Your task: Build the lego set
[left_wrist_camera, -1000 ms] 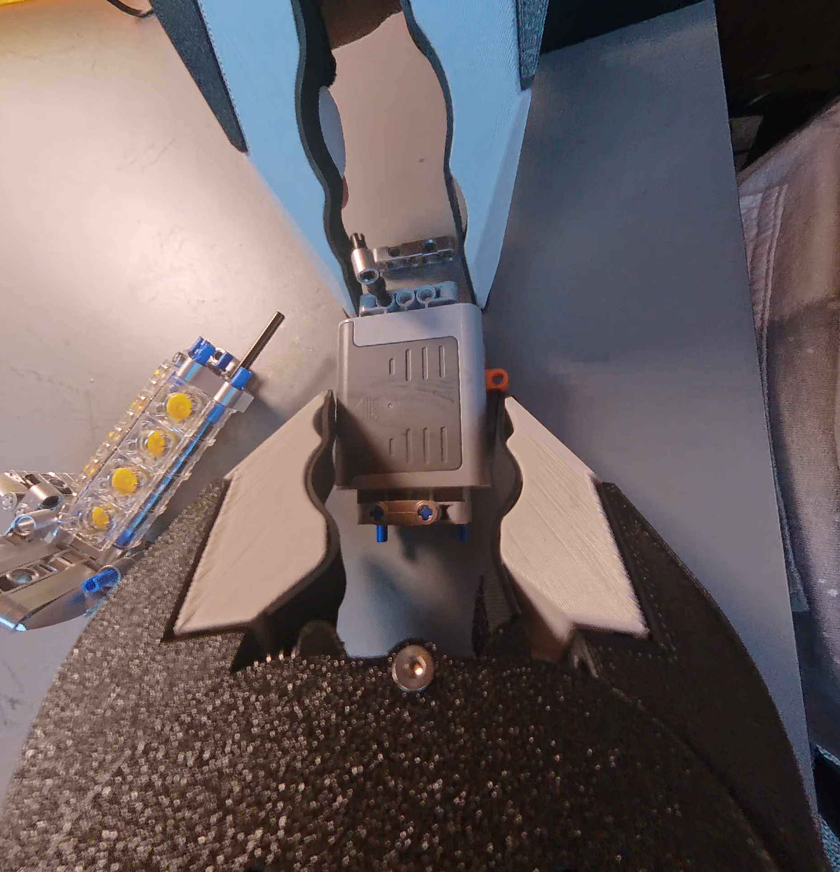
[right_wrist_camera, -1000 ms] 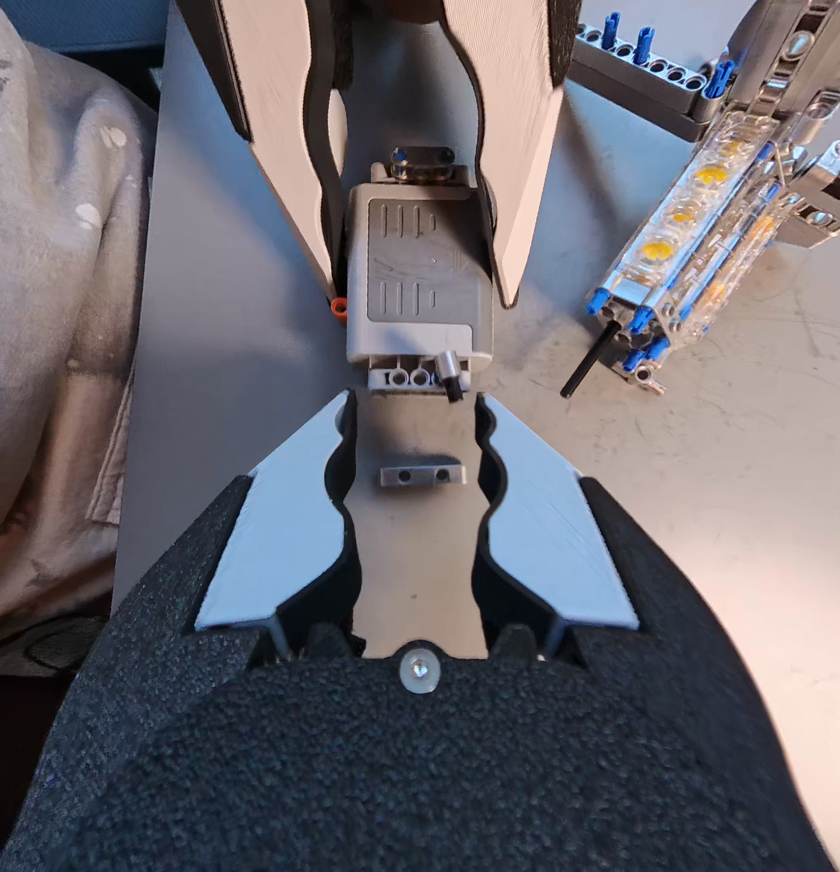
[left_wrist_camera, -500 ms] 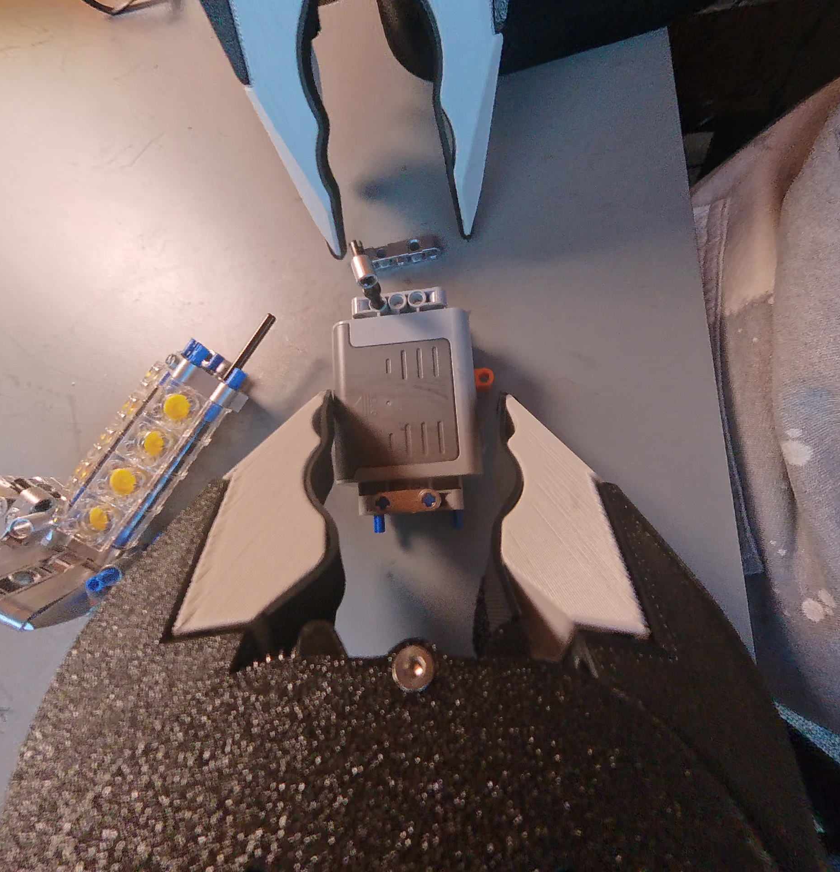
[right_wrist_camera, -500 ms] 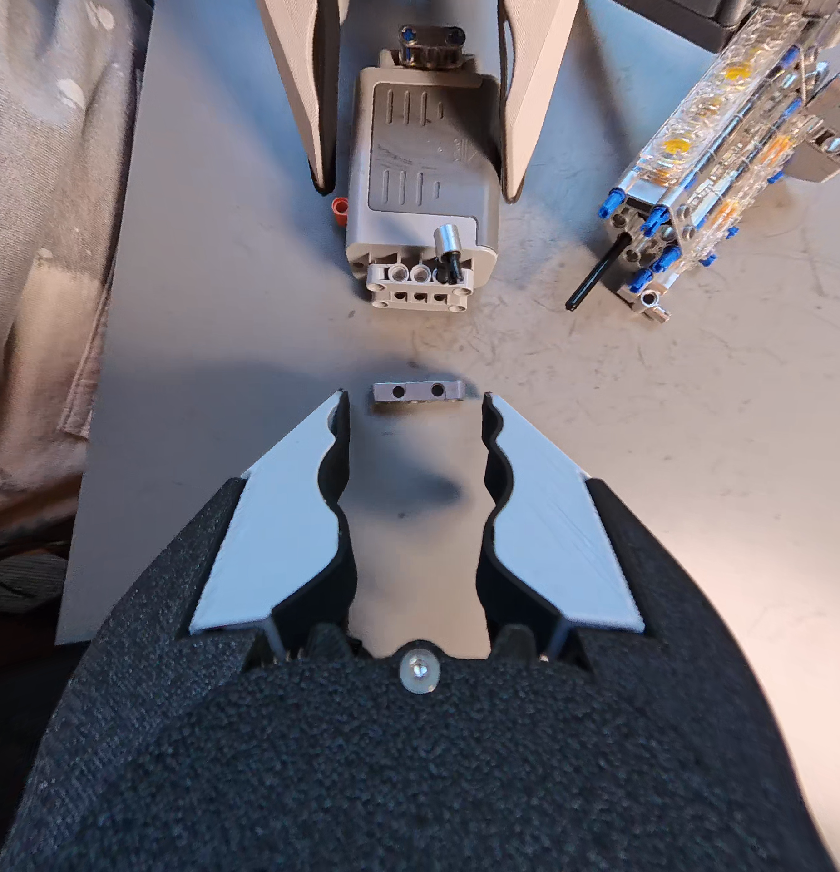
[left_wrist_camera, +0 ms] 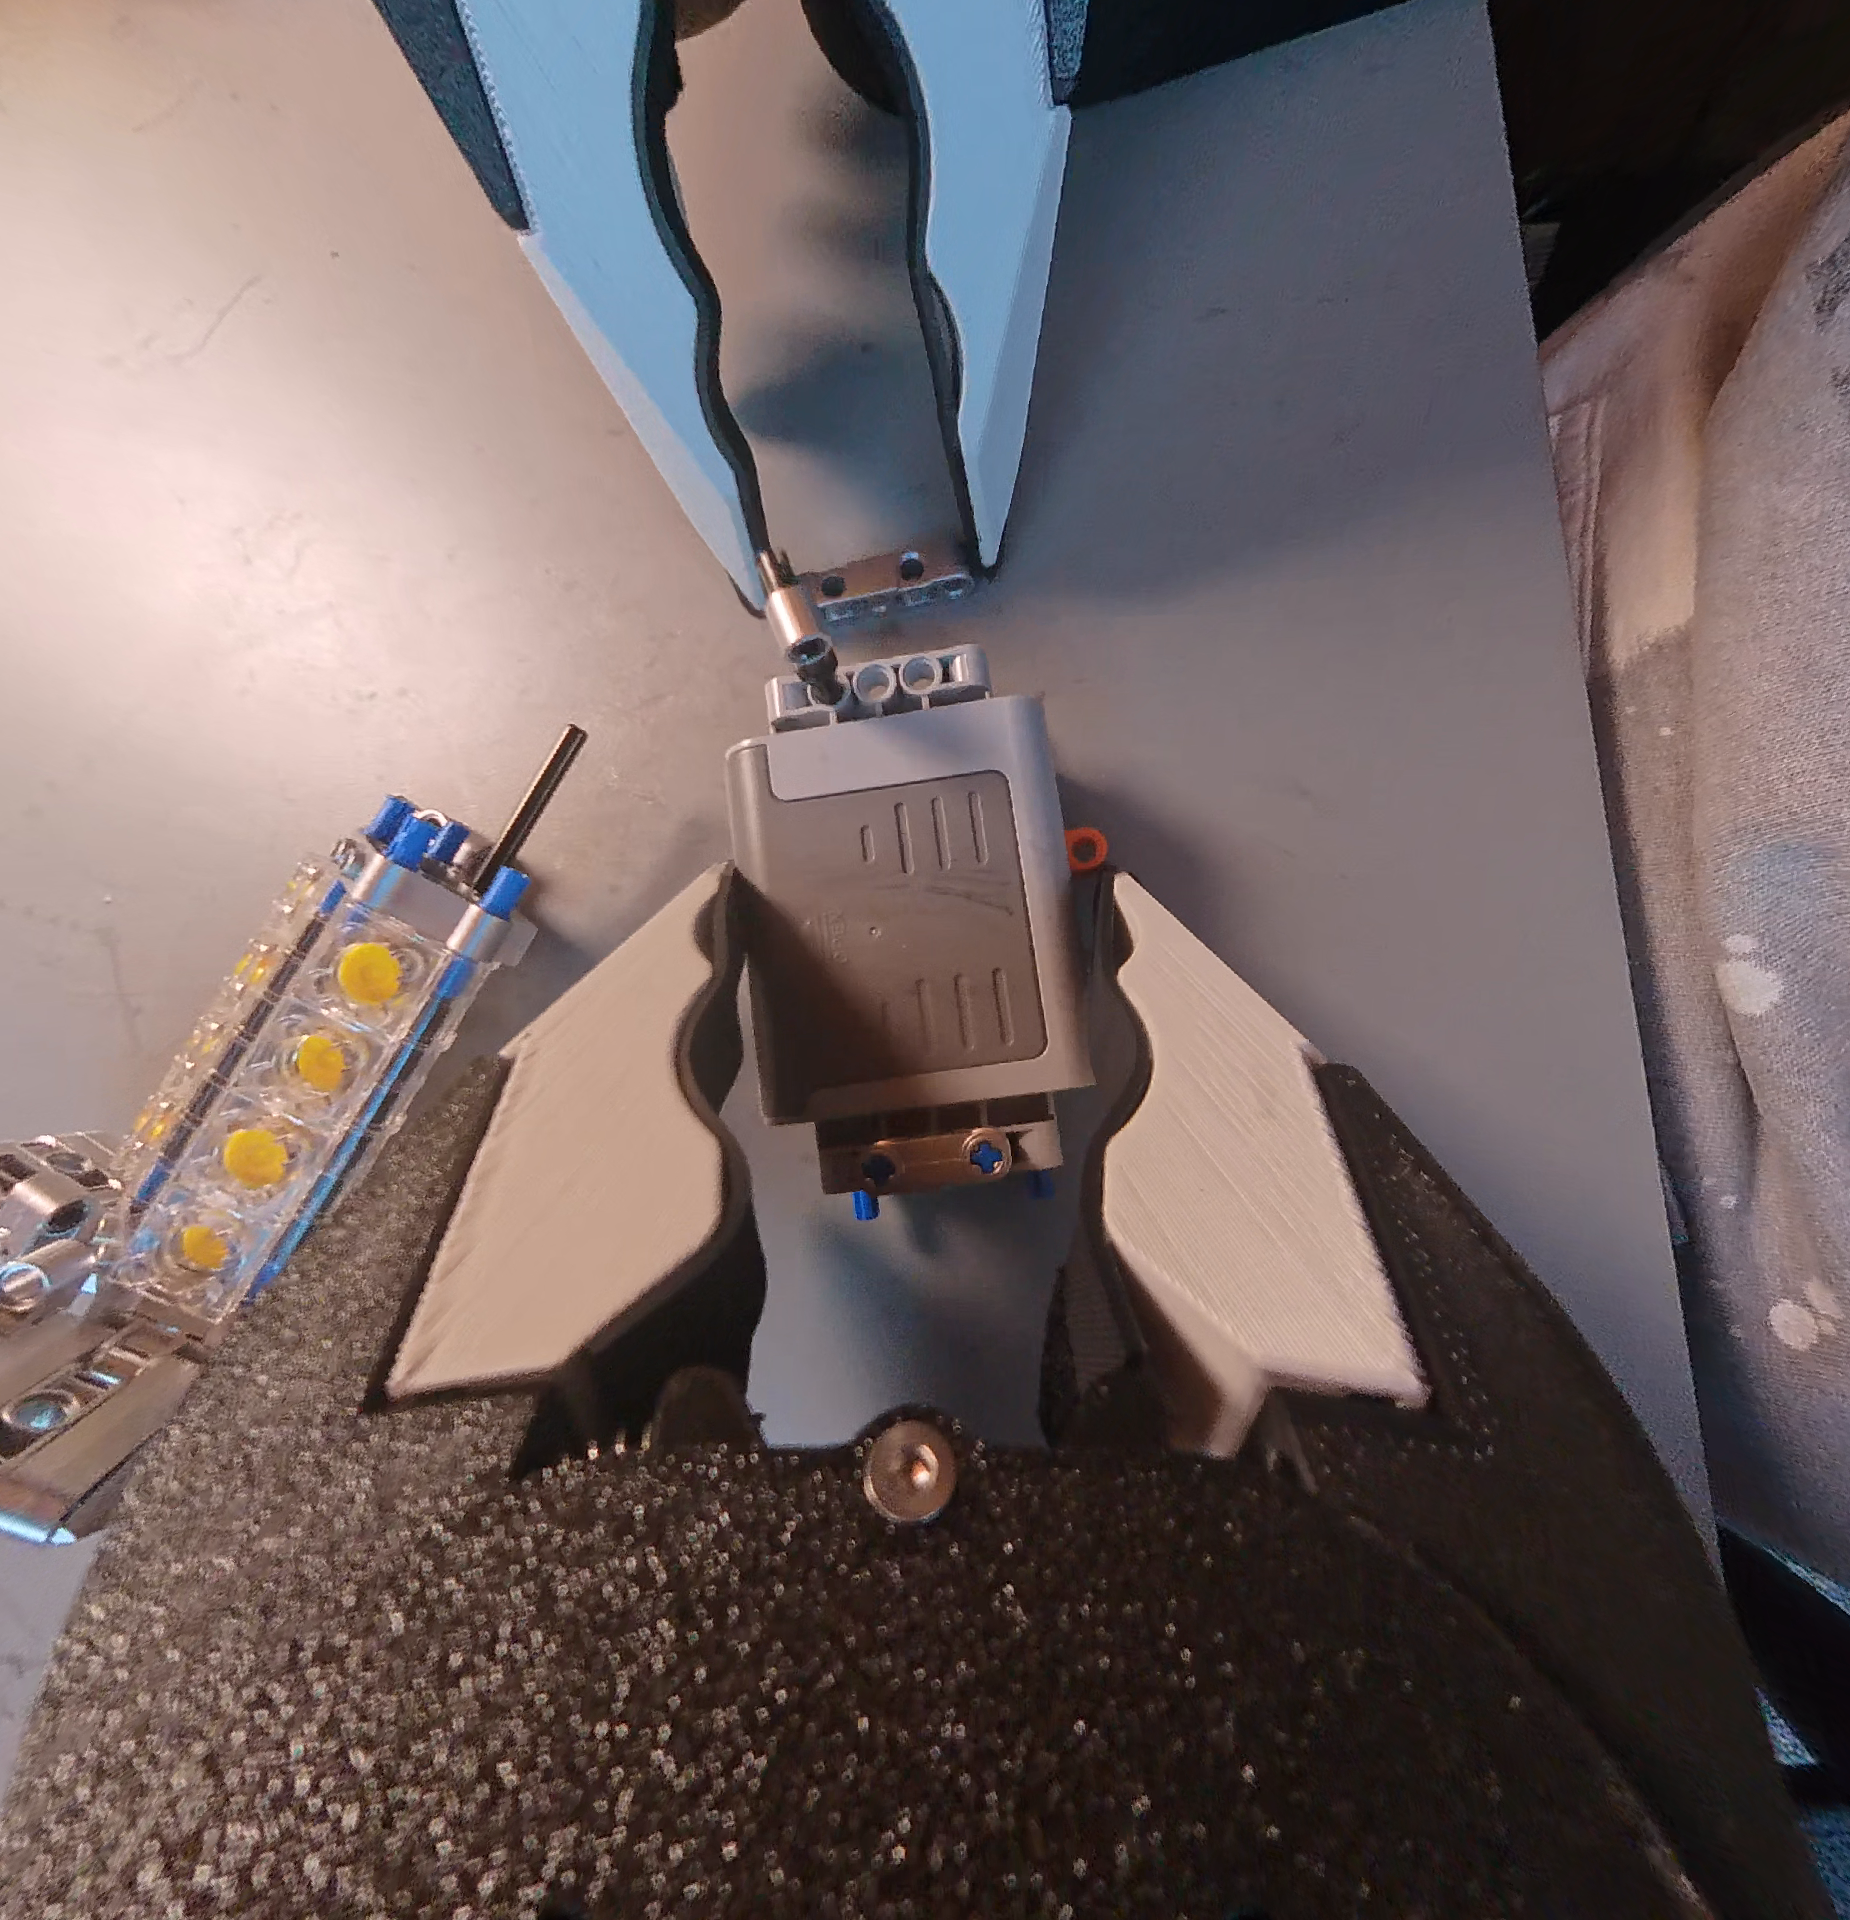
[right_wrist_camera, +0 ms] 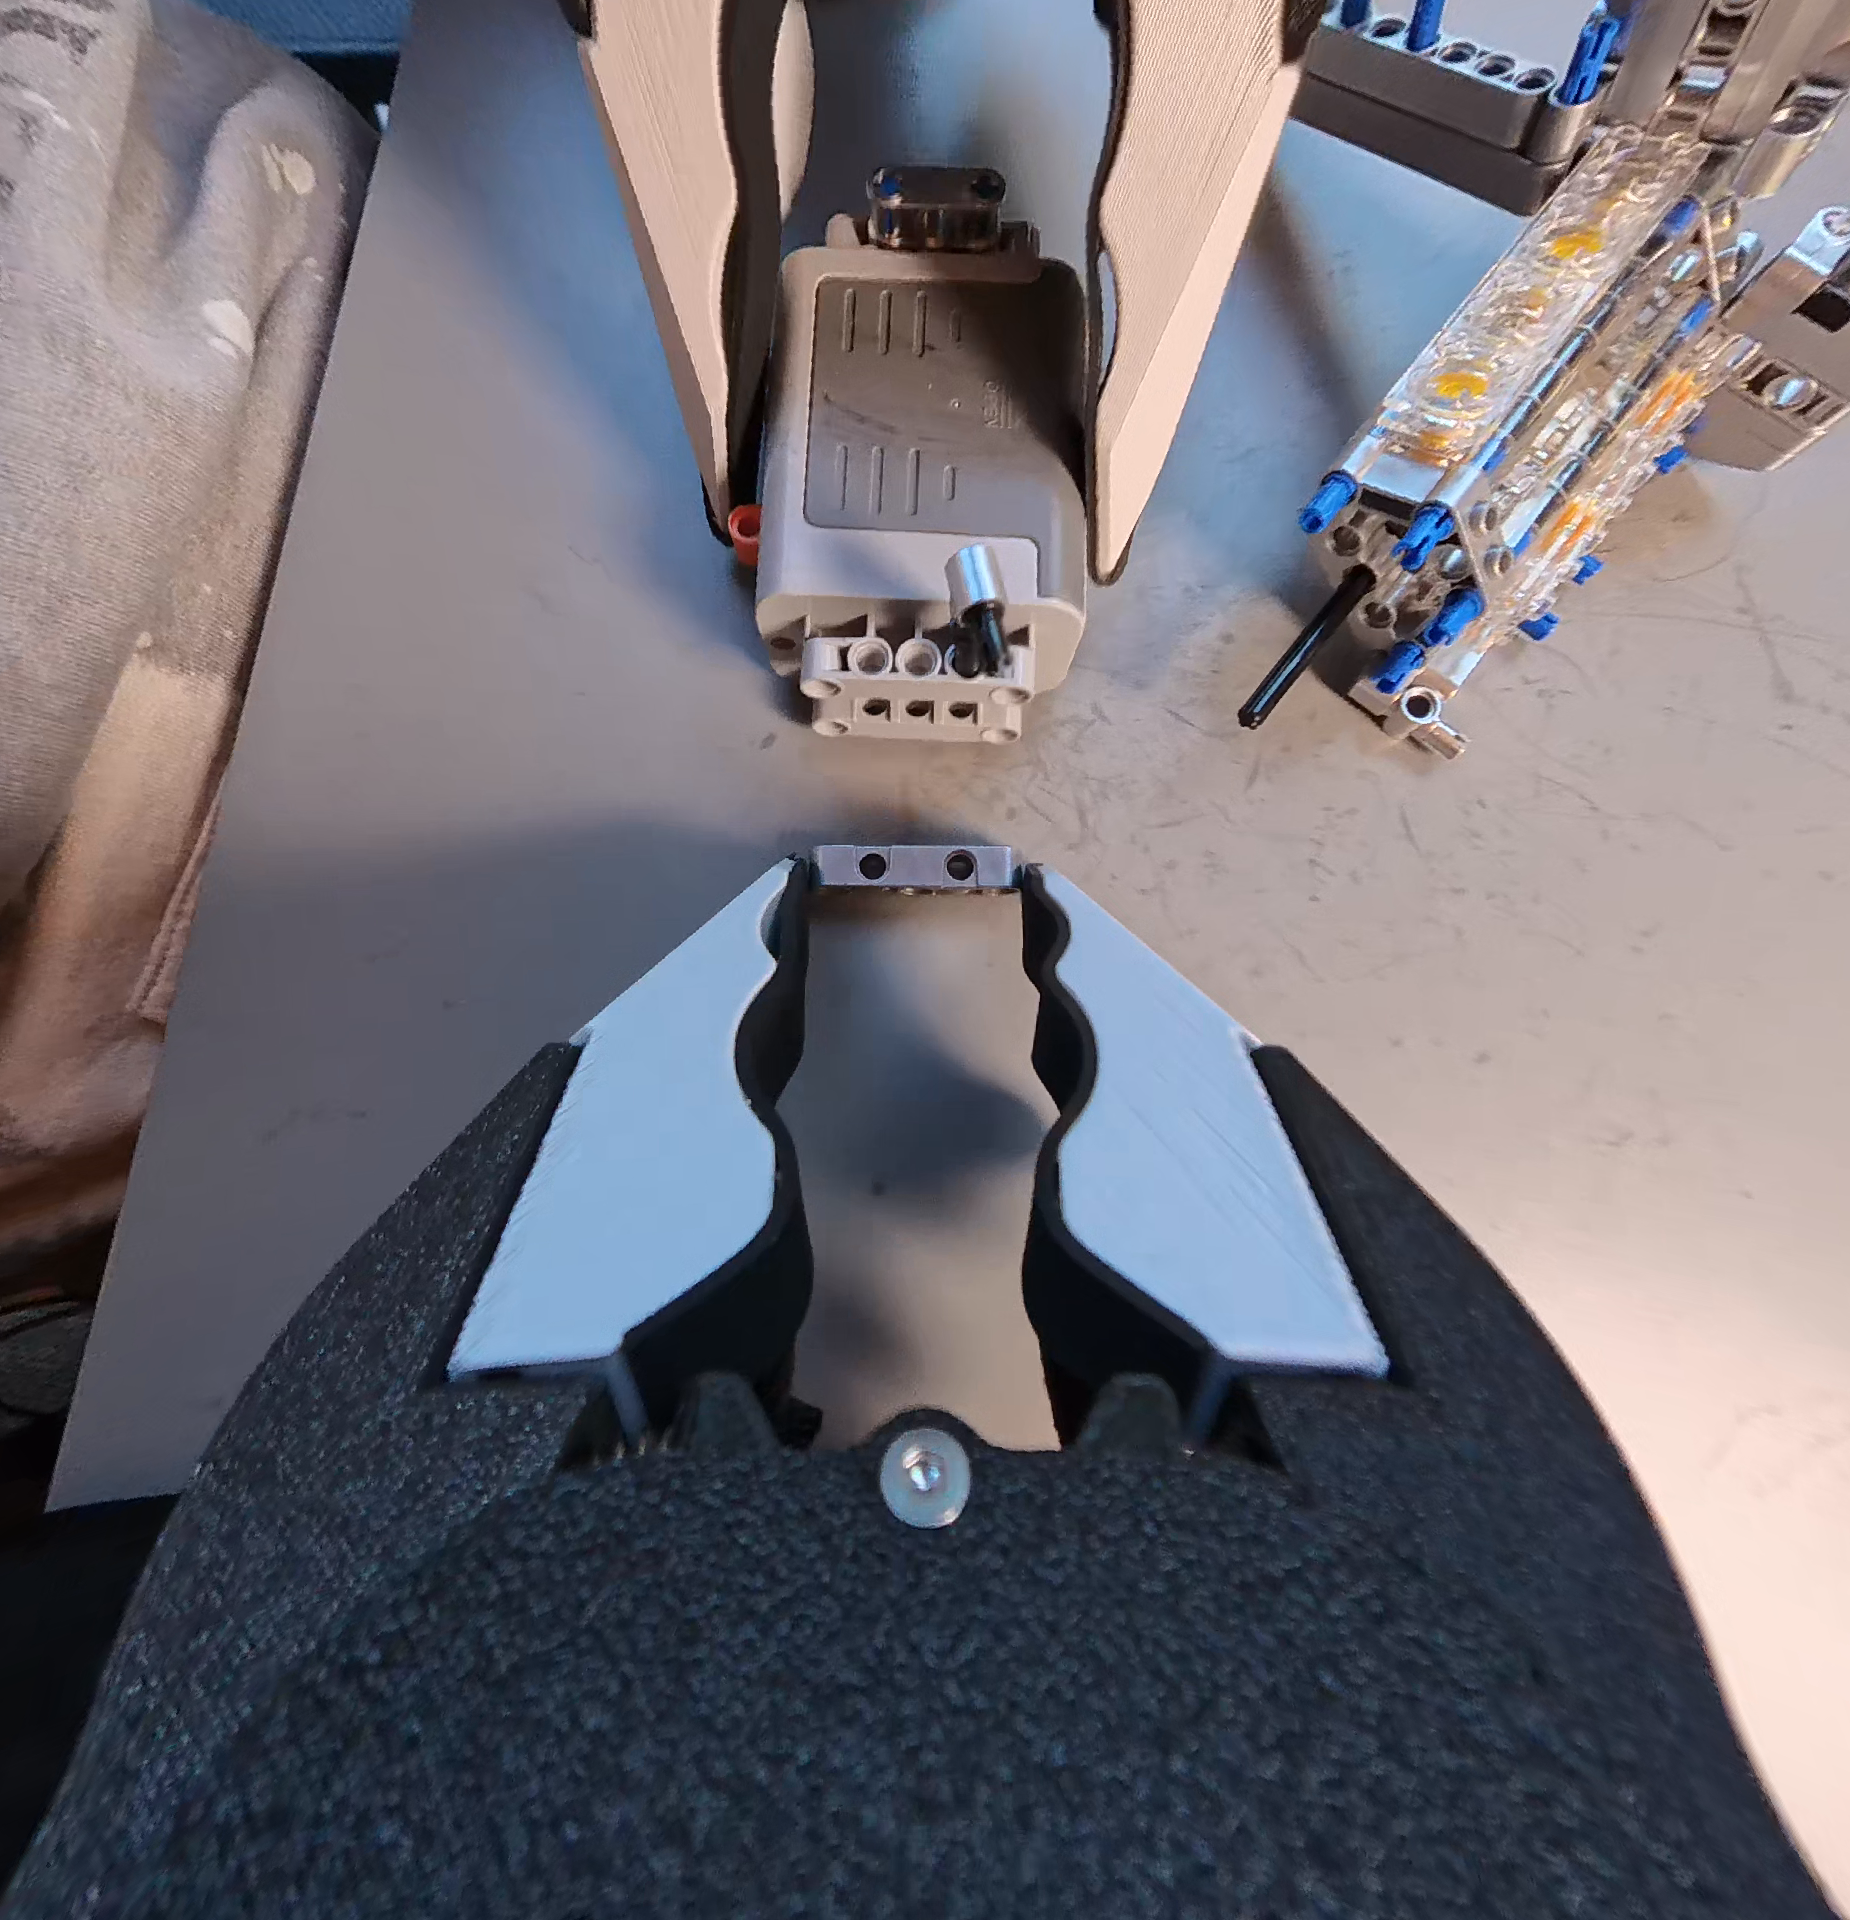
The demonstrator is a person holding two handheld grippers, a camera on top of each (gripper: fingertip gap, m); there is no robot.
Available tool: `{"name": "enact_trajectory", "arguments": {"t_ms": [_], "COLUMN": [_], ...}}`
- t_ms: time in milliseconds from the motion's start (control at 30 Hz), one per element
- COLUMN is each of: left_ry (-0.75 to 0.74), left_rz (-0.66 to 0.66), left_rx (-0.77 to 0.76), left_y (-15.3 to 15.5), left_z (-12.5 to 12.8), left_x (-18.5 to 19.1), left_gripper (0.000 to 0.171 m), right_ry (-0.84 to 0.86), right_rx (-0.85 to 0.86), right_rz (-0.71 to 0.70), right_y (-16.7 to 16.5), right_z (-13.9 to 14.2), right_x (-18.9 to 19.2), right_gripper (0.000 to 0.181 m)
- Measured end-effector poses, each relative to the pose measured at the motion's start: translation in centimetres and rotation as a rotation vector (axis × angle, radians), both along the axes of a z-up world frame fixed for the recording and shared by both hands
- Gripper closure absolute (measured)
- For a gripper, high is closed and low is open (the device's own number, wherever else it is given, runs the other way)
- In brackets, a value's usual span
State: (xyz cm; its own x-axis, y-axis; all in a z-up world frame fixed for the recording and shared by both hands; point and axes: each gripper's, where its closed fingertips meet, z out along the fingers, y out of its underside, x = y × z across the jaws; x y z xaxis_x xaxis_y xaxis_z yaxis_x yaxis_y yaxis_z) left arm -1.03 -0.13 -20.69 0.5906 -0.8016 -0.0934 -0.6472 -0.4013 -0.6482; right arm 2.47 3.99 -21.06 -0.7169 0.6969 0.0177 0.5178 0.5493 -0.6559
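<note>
My left gripper [left_wrist_camera: 910, 894] is shut on a grey motor block [left_wrist_camera: 900, 935] that lies flat on the grey table [left_wrist_camera: 1264, 520]. Its fingers press on both long sides. The block has an orange tab [left_wrist_camera: 1085, 847] on one side and a silver sleeve on a black axle [left_wrist_camera: 791, 623] at its far end. My right gripper [right_wrist_camera: 913, 878] faces it and is shut on a small grey two-hole beam [right_wrist_camera: 916, 868], its tips on the beam's ends, a short way from the block's end [right_wrist_camera: 916, 686]. The right gripper also shows in the left wrist view [left_wrist_camera: 869, 577].
A clear brick assembly with yellow studs and blue pins [right_wrist_camera: 1523, 416] lies beside the block, a black axle [right_wrist_camera: 1305, 665] sticking out of it. A dark beam frame [right_wrist_camera: 1420, 83] stands behind it. A person's light clothing [right_wrist_camera: 90, 520] is past the table edge. There is about 7 centimeters between the tips of the two grippers.
My right gripper drew back until the small beam lay at its tips, then shut on the beam's ends. My left gripper kept its hold on the motor block.
</note>
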Motion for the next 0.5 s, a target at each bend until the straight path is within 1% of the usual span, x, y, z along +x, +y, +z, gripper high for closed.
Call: {"name": "enact_trajectory", "arguments": {"t_ms": [233,500], "left_ry": [-0.022,-0.055], "left_rz": [0.003,0.000], "left_rx": [0.026,0.034], "left_y": [0.0,0.0], "left_z": [0.1,0.3], "left_x": [0.3,0.5], "left_gripper": [0.108,0.108], "right_ry": [0.039,0.034], "right_rx": [-0.042,-0.040], "right_rz": [0.021,0.034], "right_y": [-1.0,-1.6], "right_z": [1.7,1.3], "right_x": [-0.9,-1.3], "right_gripper": [0.142,0.141]}}
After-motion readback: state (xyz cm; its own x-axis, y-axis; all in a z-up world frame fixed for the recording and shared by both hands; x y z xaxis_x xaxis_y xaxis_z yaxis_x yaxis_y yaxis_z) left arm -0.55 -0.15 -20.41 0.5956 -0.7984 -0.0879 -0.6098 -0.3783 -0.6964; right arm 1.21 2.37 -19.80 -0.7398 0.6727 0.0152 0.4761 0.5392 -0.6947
